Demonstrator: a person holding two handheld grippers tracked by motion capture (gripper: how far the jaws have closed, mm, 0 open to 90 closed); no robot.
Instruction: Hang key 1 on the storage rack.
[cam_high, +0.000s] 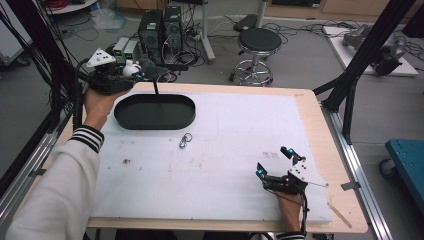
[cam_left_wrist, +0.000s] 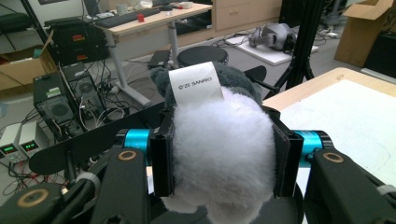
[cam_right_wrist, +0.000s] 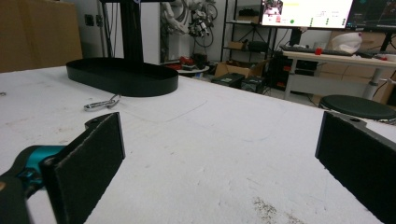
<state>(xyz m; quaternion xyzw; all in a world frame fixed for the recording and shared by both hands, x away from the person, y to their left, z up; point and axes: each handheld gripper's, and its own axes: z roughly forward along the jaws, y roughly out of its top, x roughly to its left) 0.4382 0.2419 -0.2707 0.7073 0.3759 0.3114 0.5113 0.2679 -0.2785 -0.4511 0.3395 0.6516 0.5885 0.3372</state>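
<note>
At 10 o'clock, the left hand-held gripper (cam_left_wrist: 219, 161) squeezes a fluffy white-and-grey plush toy (cam_left_wrist: 219, 154) above the glossy black oval tray (cam_high: 154, 112). A small metal clip (cam_high: 185, 140) lies on the white bench (cam_high: 210, 170). At 5 o'clock, the right hand-held gripper (cam_high: 274, 161) gapes wide, holding nothing.
</note>
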